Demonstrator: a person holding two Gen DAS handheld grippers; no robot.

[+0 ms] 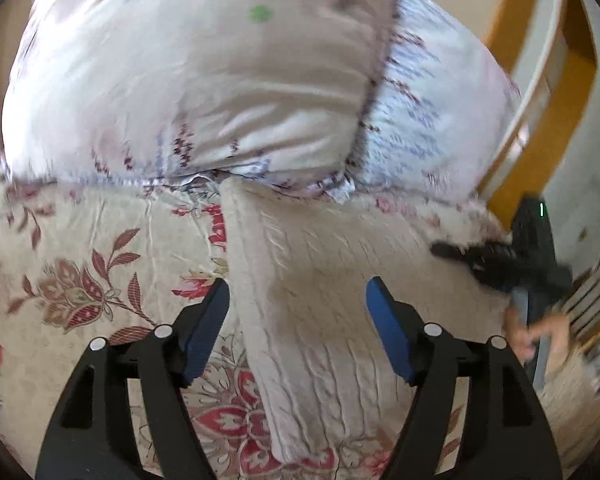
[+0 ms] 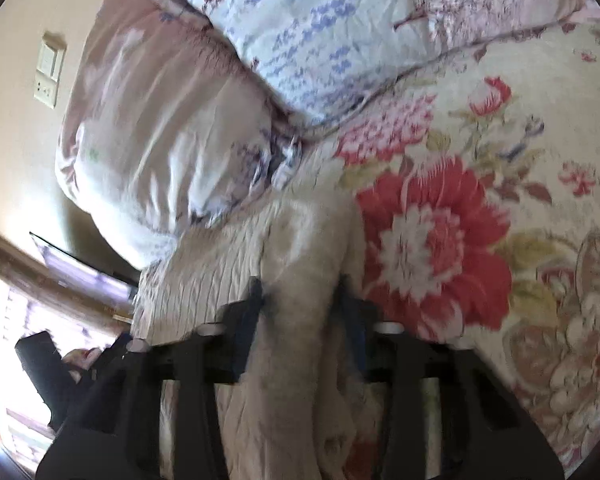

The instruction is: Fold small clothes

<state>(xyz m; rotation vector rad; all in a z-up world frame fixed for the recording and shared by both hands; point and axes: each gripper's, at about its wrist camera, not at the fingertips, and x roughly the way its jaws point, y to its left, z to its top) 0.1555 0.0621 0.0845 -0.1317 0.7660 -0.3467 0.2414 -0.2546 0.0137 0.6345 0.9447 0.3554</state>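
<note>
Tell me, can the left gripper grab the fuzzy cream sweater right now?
Probably yes. The left gripper is open, its blue pads either side of the cream sweater lying on the flowery bedspread, with nothing between. The right gripper already pinches another part of it.

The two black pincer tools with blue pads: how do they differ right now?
The left gripper stands open, its blue pads apart above the cream cable-knit garment, gripping nothing. The right gripper is shut on a bunched fold of that garment. Both point down at the floral bedsheet.
</note>
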